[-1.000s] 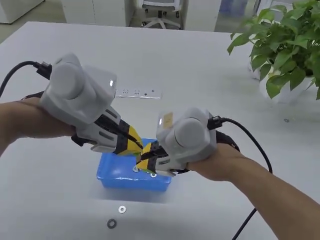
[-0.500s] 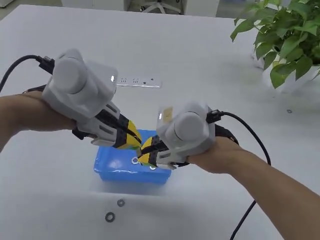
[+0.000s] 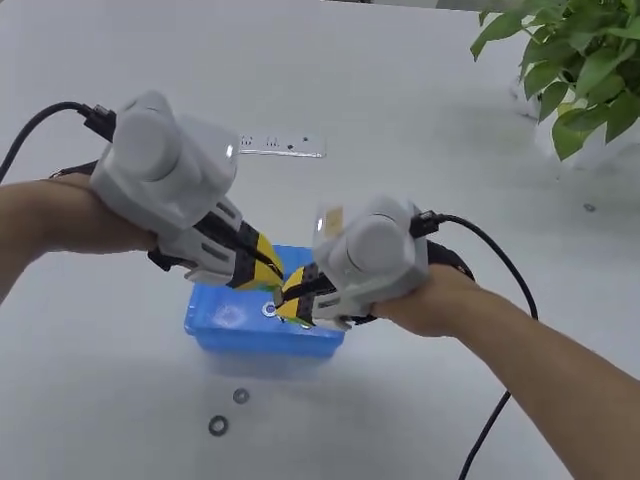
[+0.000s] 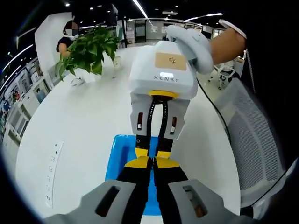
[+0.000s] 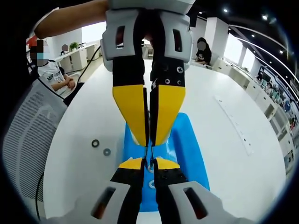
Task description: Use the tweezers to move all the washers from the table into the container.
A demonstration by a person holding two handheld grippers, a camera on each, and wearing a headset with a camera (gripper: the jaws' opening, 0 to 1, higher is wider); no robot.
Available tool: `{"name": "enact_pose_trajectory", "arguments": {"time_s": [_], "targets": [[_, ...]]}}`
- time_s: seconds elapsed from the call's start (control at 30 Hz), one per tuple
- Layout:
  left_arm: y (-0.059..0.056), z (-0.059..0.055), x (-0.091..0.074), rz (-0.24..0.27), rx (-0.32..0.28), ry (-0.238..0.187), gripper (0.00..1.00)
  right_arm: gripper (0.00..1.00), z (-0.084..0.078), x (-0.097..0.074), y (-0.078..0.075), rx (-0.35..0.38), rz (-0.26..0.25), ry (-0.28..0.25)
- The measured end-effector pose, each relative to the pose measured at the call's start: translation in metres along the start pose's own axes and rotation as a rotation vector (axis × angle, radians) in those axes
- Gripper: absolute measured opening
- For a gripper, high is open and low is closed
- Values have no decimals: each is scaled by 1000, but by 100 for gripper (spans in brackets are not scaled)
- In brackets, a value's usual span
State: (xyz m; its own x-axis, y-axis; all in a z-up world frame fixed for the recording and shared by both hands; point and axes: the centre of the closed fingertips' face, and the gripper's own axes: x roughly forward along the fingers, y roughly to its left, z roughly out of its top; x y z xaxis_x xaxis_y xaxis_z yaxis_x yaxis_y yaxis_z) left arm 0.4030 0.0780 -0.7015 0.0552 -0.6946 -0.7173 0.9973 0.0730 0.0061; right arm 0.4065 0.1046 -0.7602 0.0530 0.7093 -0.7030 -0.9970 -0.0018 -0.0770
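Observation:
Over the blue container (image 3: 232,327) my two grippers meet tip to tip. The left gripper (image 3: 266,272) comes in from the left and the right gripper (image 3: 291,301) from the right. In the right gripper view my own yellow tips (image 5: 148,164) are shut on thin metal tweezers (image 5: 148,156), which run up between the left gripper's closed yellow fingers (image 5: 131,107). One washer (image 5: 152,184) lies inside the container (image 5: 187,140). Two washers (image 3: 241,396) (image 3: 218,426) lie on the table in front of it, also seen as washers (image 5: 95,143) (image 5: 107,151).
A white power strip (image 3: 282,146) lies behind the container. A potted plant (image 3: 580,60) stands at the far right. Cables trail from both grippers. An office chair's mesh back (image 4: 254,135) is beside the table.
The head camera has tilted, so the scene sits a little differently. Both grippers stay tip to tip over the container.

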Motion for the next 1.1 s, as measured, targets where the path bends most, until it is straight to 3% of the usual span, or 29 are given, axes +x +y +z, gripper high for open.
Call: {"name": "enact_pose_trajectory", "arguments": {"time_s": [0.53,1.1], "targets": [[2,-8,10,-19,-7,14,6,9,-10,9,1,15,21,13],[6,-7,11,-13,-13,6,6,10,-11,10,-2,26,27,11]]}}
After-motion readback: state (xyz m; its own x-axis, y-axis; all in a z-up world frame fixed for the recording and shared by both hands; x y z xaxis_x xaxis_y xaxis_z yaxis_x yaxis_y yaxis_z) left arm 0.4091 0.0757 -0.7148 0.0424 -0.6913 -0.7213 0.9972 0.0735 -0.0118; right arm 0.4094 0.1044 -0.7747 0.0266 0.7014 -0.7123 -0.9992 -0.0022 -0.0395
